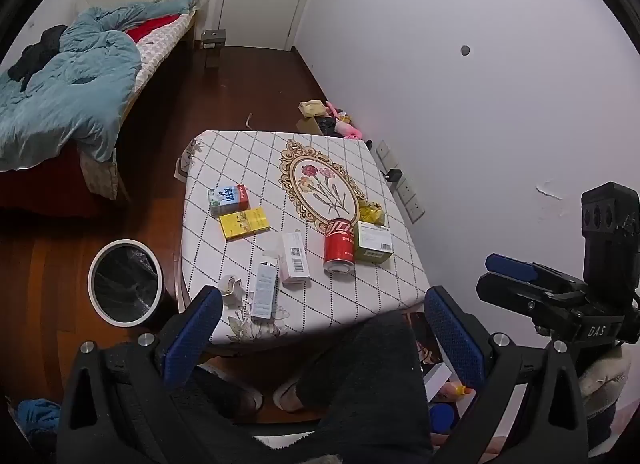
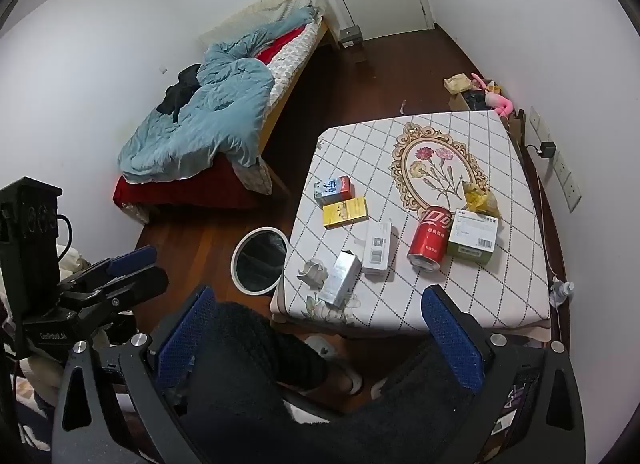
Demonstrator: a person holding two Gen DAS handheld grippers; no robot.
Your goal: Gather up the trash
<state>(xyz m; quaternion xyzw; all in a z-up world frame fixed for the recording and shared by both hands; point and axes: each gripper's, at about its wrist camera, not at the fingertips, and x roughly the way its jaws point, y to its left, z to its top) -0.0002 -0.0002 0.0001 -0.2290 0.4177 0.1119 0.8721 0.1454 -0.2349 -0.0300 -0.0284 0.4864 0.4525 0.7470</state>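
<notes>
Trash lies on a small table (image 1: 240, 152) (image 2: 516, 264) with a checked cloth: a red can (image 1: 339, 245) (image 2: 429, 240), a green box (image 1: 373, 242) (image 2: 473, 237), a yellow wrapper (image 1: 371, 211) (image 2: 480, 197), a yellow box (image 1: 244, 223) (image 2: 345, 211), a milk carton (image 1: 228, 198) (image 2: 333, 189), a white box (image 1: 295, 257) (image 2: 377, 247), a silver box (image 1: 265, 290) (image 2: 340, 278) and crumpled paper (image 1: 232, 288) (image 2: 313, 272). A bin (image 1: 125, 282) (image 2: 260, 260) with a black liner stands left of the table. My left gripper (image 1: 320, 328) and right gripper (image 2: 316, 324) are open and empty, held back from the table's near edge.
A bed (image 1: 76, 92) (image 2: 208, 116) with a blue quilt is at the far left. Clutter (image 1: 332, 120) lies on the floor by the right wall, with wall sockets (image 1: 404, 188). The person's legs and slippers (image 1: 288, 396) are under the table's near side.
</notes>
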